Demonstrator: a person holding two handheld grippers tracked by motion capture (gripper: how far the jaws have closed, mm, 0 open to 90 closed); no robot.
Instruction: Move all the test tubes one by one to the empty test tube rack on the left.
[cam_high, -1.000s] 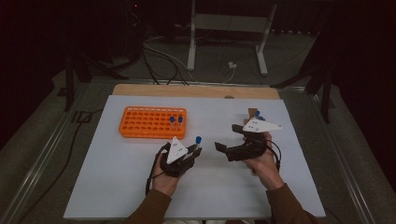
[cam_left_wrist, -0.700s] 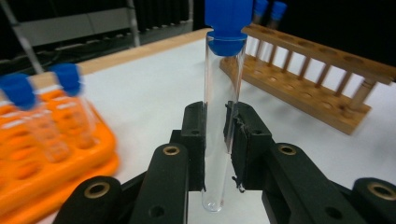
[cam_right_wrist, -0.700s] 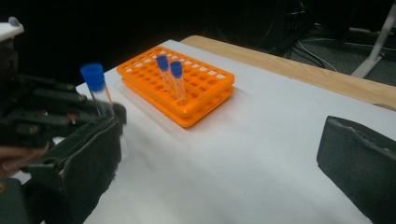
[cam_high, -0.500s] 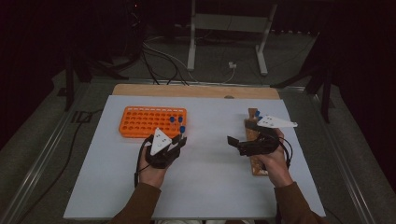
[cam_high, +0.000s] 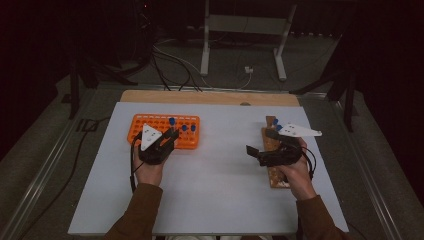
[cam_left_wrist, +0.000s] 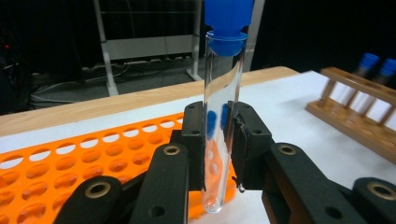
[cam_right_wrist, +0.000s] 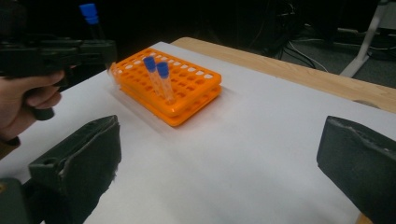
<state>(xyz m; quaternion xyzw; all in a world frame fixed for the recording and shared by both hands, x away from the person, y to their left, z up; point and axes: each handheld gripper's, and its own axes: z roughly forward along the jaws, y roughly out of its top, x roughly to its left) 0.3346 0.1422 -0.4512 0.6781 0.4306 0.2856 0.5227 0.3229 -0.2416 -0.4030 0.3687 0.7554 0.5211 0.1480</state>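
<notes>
A: Your left gripper (cam_left_wrist: 218, 154) jaws clamp the blue-capped tube (cam_left_wrist: 223, 107); the right gripper (cam_right_wrist: 224, 172) gapes empty.

B: It has travelled to ten o'clock, now over the orange rack (cam_high: 187, 134). Insertion looks imminent.

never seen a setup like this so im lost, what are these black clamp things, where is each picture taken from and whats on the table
A person sits at a white table and holds a hand-operated two-jaw gripper in each hand; there is no robot arm. The high view comes from a fixed camera above, looking down. The other two views come from cameras riding on each gripper, looking along its black jaws.

On the table stand an orange tube rack with two blue-capped tubes in it, and a wooden rack with two more capped tubes.

The left gripper is shut on a clear test tube with a blue cap, held upright over the orange rack. The right gripper is open and holds nothing, beside the wooden rack.
</notes>
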